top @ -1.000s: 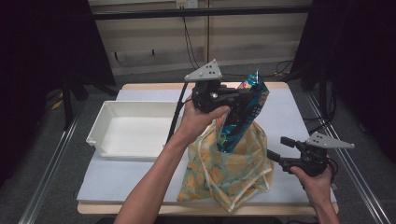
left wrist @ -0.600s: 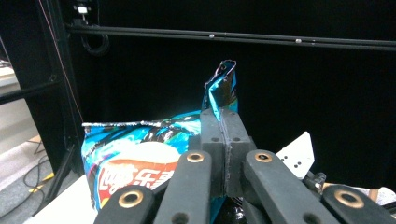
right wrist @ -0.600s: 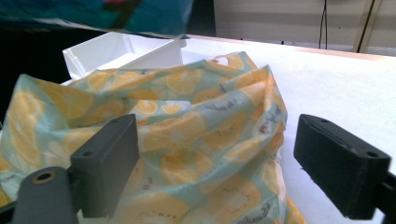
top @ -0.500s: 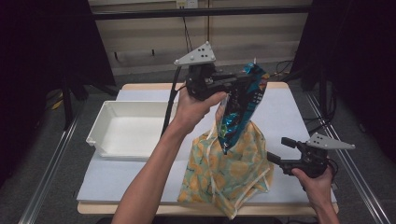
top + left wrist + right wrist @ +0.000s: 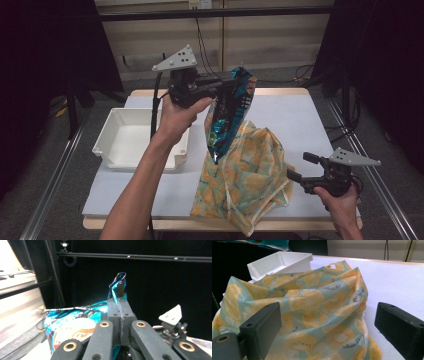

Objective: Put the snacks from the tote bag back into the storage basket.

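Blue crisp packet point(image 5: 229, 116), its printed lettering too blurred to read, hangs above the fruit-print bag point(image 5: 245, 180) on the bench point(image 5: 300, 120), pinched in the left gripper point(image 5: 235, 85). The right gripper point(image 5: 295, 175), jaws just opening wide with nothing between them, sits beside that bag.

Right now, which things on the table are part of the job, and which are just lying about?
In the job:
- crisp packet, clamped in the left gripper
- fruit-print bag below it
- right gripper, jaws just opened, beside the bag

Lying about:
- white tray
- cables behind the table
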`<state>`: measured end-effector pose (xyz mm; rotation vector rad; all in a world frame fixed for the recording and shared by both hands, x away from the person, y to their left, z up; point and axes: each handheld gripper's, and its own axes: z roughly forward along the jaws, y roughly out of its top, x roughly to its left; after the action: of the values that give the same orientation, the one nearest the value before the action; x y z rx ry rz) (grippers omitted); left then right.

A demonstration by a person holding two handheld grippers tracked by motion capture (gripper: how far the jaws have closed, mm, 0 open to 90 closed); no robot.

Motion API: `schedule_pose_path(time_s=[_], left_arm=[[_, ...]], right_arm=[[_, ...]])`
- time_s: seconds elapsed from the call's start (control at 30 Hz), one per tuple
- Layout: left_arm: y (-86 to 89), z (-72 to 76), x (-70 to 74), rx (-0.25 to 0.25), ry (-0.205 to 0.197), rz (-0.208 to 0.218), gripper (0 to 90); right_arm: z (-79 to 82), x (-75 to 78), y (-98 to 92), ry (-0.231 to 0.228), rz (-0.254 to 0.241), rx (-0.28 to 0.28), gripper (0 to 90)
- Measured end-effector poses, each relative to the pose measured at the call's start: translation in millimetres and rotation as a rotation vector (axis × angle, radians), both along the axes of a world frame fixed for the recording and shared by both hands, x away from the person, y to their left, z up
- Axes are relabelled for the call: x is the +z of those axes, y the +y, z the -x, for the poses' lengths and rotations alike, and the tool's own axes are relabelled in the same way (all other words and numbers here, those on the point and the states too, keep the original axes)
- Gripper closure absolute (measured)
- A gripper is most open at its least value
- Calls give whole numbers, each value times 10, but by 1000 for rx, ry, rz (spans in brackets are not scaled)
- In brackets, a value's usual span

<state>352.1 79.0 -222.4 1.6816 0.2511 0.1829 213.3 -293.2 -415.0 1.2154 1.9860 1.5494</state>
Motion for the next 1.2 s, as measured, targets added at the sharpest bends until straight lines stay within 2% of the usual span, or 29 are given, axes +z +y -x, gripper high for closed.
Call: schedule_pose_path(time_s=[0.17,0.33,0.37,0.47,0.53,0.63,0.73,0.83,0.9,1.03,1.2], left_arm=[[149,-20,4,34,-10,-7,900],[293,-55,-7,55,12,9,900],[322,-63,-8,58,6,1,900],[390,-68,-16,75,-1,-10,900],[435,-69,-31,87,2,-19,900],[523,-93,-66,104,12,-18,900],[635,-120,-110,135,30,-12,900],[743,-143,-143,165,46,-20,900],[809,-167,-163,183,51,-22,900],[966,-205,-219,223,62,-20,900],[1140,-249,-288,283,78,-38,900]], right_arm=[[22,-11,13,-4,-8,-6,40],[53,-44,19,2,-19,-8,53],[62,-47,19,5,-17,-8,53],[89,-47,3,8,0,-20,44],[100,-50,0,12,36,-40,27],[118,-65,-17,18,37,-32,27],[142,-80,-35,12,14,-33,13],[166,-91,-30,5,15,-20,0],[183,-101,-32,3,8,-1,0],[198,-128,-39,8,-15,2,0],[214,-155,-36,1,-12,-2,0]])
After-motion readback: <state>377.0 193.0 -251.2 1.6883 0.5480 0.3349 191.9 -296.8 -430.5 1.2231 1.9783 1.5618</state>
